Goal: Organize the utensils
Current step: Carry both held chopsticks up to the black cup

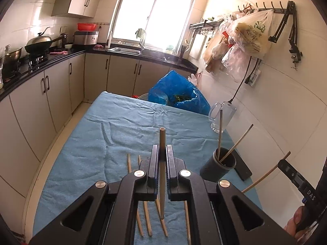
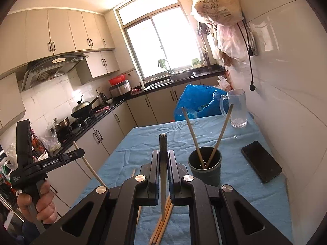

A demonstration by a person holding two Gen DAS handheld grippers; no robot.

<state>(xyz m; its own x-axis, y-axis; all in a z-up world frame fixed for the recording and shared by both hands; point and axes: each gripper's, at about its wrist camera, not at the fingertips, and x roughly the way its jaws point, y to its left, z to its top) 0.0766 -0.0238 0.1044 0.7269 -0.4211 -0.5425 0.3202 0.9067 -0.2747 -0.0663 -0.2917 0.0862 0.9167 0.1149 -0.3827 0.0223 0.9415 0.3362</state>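
My left gripper [image 1: 162, 153] is shut on a light wooden chopstick [image 1: 162, 143], held upright above the blue cloth. My right gripper [image 2: 163, 157] is shut on a darker chopstick [image 2: 163, 145], also upright. A dark round holder [image 1: 221, 166] stands to the right of the left gripper, and it also shows in the right wrist view [image 2: 205, 166]; two chopsticks [image 2: 219, 135] lean in it. Several loose chopsticks [image 1: 146, 214] lie on the cloth under the left gripper, and a bundle [image 2: 161, 226] lies under the right one.
The table wears a blue cloth [image 1: 122, 130]. A black phone [image 2: 261, 161] lies right of the holder. A clear glass mug [image 2: 237, 108] stands at the far right by the white wall. A blue plastic bag [image 1: 177, 91] sits beyond the far edge.
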